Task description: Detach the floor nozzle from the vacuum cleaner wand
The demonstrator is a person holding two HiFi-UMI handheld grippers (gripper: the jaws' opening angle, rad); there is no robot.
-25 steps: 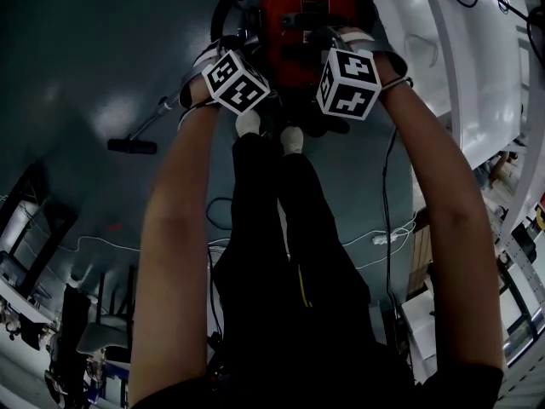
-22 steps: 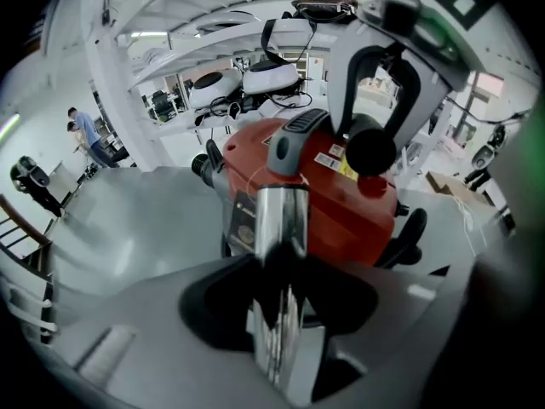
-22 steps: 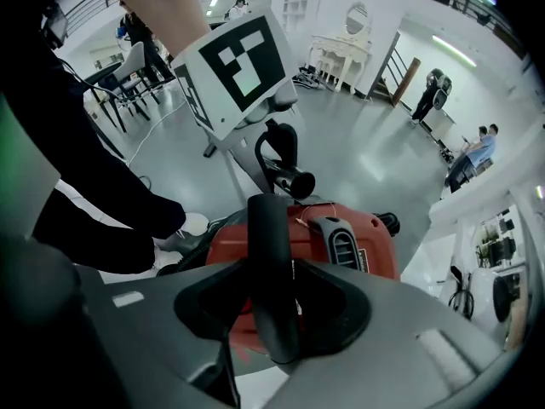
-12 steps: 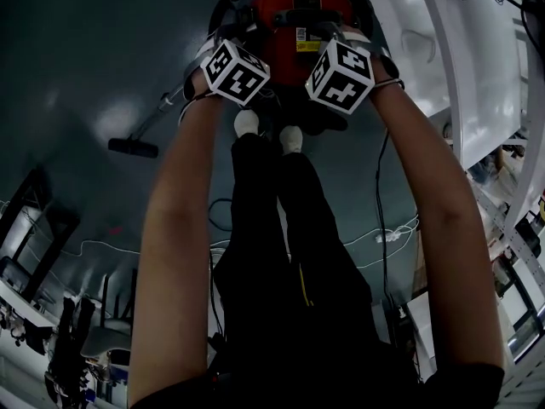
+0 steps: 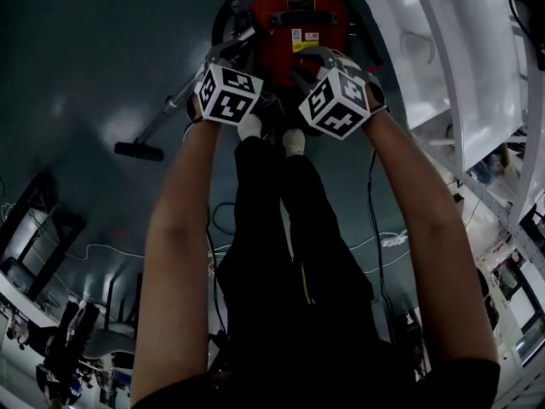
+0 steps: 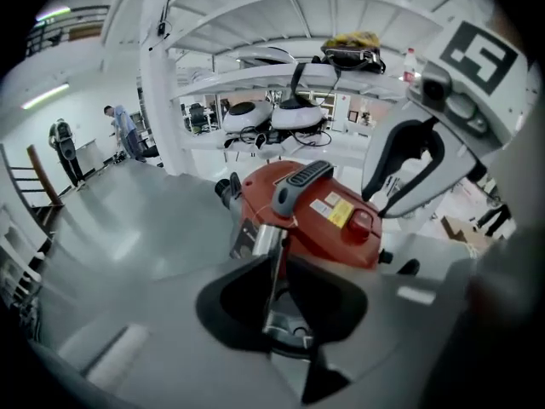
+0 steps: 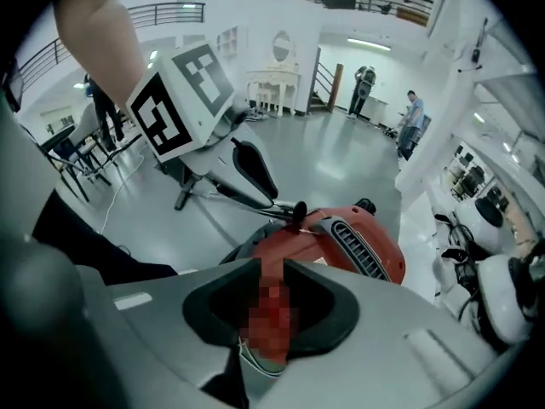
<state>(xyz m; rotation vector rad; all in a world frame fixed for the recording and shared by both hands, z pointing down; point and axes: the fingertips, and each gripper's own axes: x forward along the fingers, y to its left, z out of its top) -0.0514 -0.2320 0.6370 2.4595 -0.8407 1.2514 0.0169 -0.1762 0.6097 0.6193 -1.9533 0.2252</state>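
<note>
Your left gripper [image 6: 274, 262] and right gripper [image 7: 271, 292] hover over the red vacuum [image 5: 294, 20]. Their jaws have just been closing and are narrow and empty. Grip the wand [image 5: 170, 109] near the nozzle [image 5: 139, 152] first.

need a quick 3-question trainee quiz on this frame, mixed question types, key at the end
1. True or false: the floor nozzle is already off the wand.
2. The vacuum cleaner body is: A blue, B red, C yellow.
3. In the head view, on which side of the vacuum cleaner body does the floor nozzle lie?
Key: 1 false, the two are joined; 2 B; 3 left.
</note>
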